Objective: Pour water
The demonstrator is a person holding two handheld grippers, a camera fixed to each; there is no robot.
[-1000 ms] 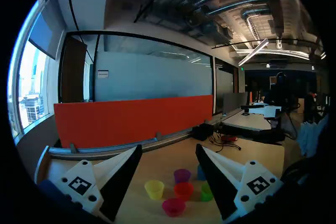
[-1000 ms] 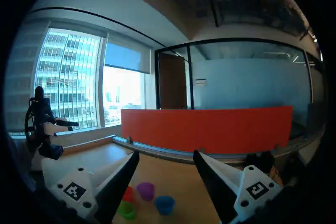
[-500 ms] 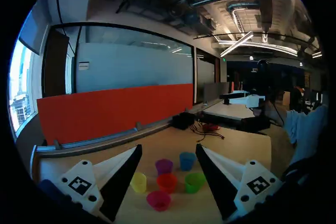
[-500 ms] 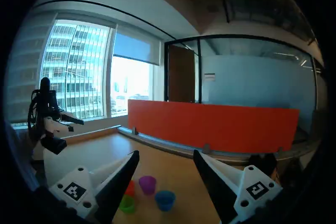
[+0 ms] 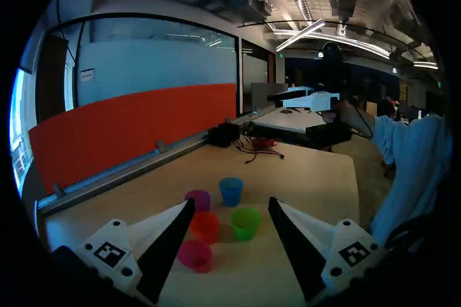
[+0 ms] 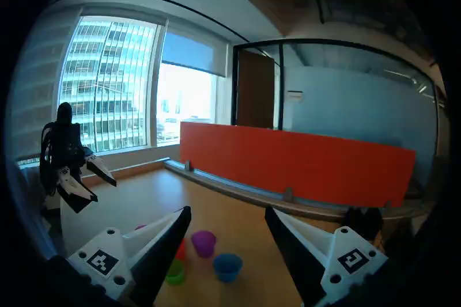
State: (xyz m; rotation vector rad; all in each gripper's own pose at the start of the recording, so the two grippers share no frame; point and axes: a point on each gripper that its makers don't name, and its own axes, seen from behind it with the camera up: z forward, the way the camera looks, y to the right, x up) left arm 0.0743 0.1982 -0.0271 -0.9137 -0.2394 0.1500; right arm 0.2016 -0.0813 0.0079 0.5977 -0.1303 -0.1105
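The left gripper (image 5: 230, 200) and right gripper (image 6: 227, 210) both gape wide, holding nothing, above the table (image 5: 311, 174), where the blue cup (image 5: 231, 190) stands ahead of them, with the purple cup (image 5: 198, 199), red cup (image 5: 205, 225), green cup (image 5: 246, 222) and pink cup (image 5: 195, 255) clustered just beside it.

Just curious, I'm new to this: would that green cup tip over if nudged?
The green cup looks like thin plastic, so it is probably light and squashable. It narrows toward its base, so a nudge near the rim may tip it. On the smooth table it might just slide.
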